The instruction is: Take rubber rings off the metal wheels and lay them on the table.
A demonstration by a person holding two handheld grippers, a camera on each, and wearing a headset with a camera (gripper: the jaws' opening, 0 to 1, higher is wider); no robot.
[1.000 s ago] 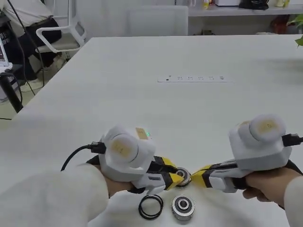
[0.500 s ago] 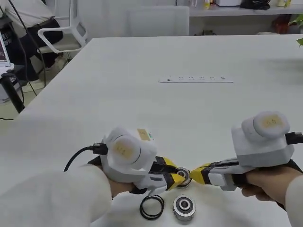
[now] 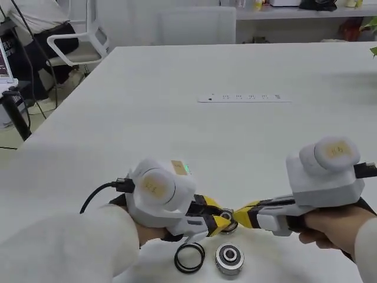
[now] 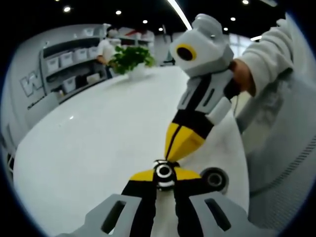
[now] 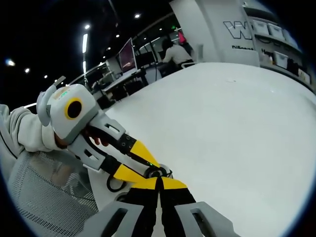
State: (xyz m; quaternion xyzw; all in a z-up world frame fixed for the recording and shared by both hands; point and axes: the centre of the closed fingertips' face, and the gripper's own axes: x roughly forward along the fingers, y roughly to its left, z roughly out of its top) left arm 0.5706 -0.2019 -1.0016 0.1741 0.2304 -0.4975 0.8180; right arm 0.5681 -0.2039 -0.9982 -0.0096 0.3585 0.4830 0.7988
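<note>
Metal wheel (image 4: 164, 174) gripped in left tongs (image 3: 222, 223), right tongs (image 3: 237, 216) touching it.

The table (image 3: 177, 88) is seen as a smooth white surface with a soft sheen. The left gripper (image 3: 222, 221) and right gripper (image 3: 238, 213) are cased in smooth white plastic, with jaws faced in yellow and black. Bright metal is shown by the held wheel (image 4: 164, 174) and the loose wheel (image 3: 229, 258). The rubber ring (image 3: 189, 257) is matt black. The sleeve (image 3: 59, 247) is of white cloth.

White table (image 3: 177, 118); rings (image 3: 188, 257), wheel (image 3: 228, 258), power strip (image 3: 243, 98).
</note>
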